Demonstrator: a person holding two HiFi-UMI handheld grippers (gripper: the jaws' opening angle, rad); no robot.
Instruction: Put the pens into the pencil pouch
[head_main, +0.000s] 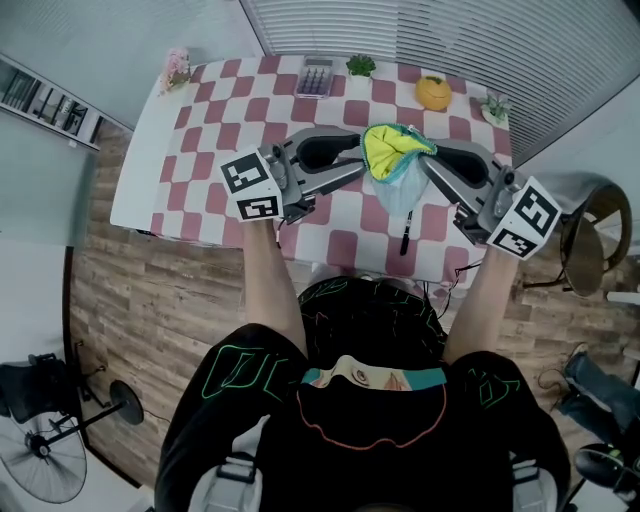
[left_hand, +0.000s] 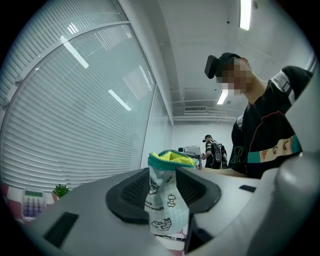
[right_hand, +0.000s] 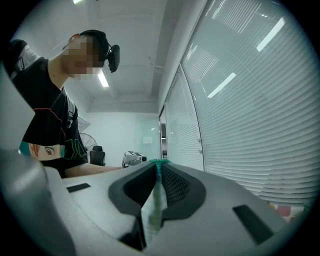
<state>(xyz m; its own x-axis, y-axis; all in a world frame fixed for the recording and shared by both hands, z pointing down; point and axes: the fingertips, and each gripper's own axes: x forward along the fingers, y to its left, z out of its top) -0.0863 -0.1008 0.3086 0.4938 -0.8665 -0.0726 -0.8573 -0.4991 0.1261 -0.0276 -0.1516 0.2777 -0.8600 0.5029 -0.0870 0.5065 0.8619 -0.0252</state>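
The pencil pouch (head_main: 397, 160), white with small prints, a teal rim and yellow lining, hangs above the checkered table (head_main: 215, 150) with its mouth spread between my two grippers. My right gripper (head_main: 428, 166) is shut on the pouch's right edge; in the right gripper view the fabric (right_hand: 152, 210) is pinched flat between its pads (right_hand: 172, 182). My left gripper (head_main: 356, 172) stands open, jaws apart, and the pouch's left edge (left_hand: 167, 200) stands loosely between them. A black pen (head_main: 406, 232) lies on the table below the pouch, near the front edge.
Along the table's far edge stand a calculator (head_main: 315, 77), a small green plant (head_main: 360, 66), an orange fruit (head_main: 433, 93), another plant (head_main: 495, 108) and pink flowers (head_main: 177, 68). A chair (head_main: 585, 240) stands to the right, a fan (head_main: 45, 465) on the floor at the left.
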